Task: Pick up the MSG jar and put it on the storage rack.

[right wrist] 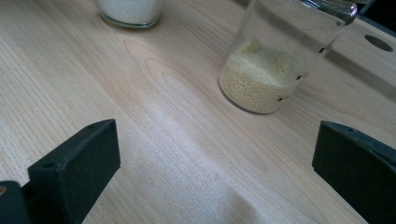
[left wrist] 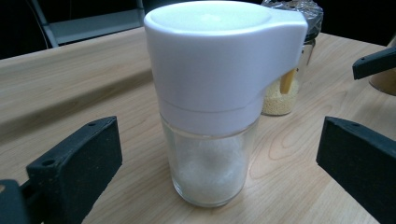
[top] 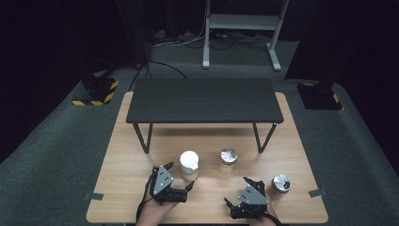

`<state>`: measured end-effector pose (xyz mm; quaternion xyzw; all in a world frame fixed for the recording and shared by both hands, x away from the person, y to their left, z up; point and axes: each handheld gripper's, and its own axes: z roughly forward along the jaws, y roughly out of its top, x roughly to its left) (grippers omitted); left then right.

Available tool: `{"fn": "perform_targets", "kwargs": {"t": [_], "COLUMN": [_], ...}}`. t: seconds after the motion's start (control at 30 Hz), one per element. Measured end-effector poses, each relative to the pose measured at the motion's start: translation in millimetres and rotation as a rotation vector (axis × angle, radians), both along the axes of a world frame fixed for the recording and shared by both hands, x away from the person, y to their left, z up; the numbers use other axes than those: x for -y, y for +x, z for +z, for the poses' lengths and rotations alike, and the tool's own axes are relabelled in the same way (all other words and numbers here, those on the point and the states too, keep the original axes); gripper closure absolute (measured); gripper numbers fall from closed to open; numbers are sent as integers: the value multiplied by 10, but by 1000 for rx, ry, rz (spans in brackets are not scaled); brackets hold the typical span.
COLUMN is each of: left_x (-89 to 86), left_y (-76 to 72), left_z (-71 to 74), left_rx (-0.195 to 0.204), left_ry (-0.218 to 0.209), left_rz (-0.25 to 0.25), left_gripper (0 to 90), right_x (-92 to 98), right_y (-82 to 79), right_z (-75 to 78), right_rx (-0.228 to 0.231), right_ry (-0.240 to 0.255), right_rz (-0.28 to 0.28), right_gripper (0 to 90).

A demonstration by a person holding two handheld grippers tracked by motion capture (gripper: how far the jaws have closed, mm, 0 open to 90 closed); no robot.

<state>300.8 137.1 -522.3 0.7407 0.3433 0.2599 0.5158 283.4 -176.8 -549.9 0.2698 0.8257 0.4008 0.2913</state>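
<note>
A glass jar with a tall white cap (top: 189, 165) (left wrist: 210, 107), holding white powder, stands at the table's front middle. My left gripper (top: 180, 175) (left wrist: 219, 140) is open, its jaws on either side of this jar's lower half without touching it. Just right of it stands a glass jar of yellow grains with a metal lid (top: 228, 160) (left wrist: 286, 93) (right wrist: 268, 70). My right gripper (top: 236, 190) (right wrist: 215, 144) is open over bare wood, short of the grain jar, with nothing between its jaws. The white jar's base (right wrist: 130, 11) shows at the top of the right gripper view.
A third metal-lidded jar (top: 281, 183) stands right of my right gripper, near the front right corner. A low dark bench (top: 204, 100) spans the table's far half. The wooden table (top: 127, 155) has bare room at the left.
</note>
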Motion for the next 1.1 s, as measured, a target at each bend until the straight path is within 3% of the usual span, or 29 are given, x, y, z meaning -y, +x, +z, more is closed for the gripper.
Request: {"fn": "perform_targets", "kwargs": {"t": [0.7,0.87,1.1], "left_x": [81,89,108], "left_y": [200,246,254], "left_z": [-91,-110,-163], "left_rx": [-14,-27,-15], "left_ry": [-41,-66,-82], "left_rz": [-17,-21,-16], "left_gripper": [16,63,142], "right_x": [15,16,15], "right_y": [4,5,4], "right_z": [4,4,3], "right_rx": [-8,-12,-12], "right_ry": [15,16,14], "right_rz": [3,6,9], "right_gripper": [0,0,0]}}
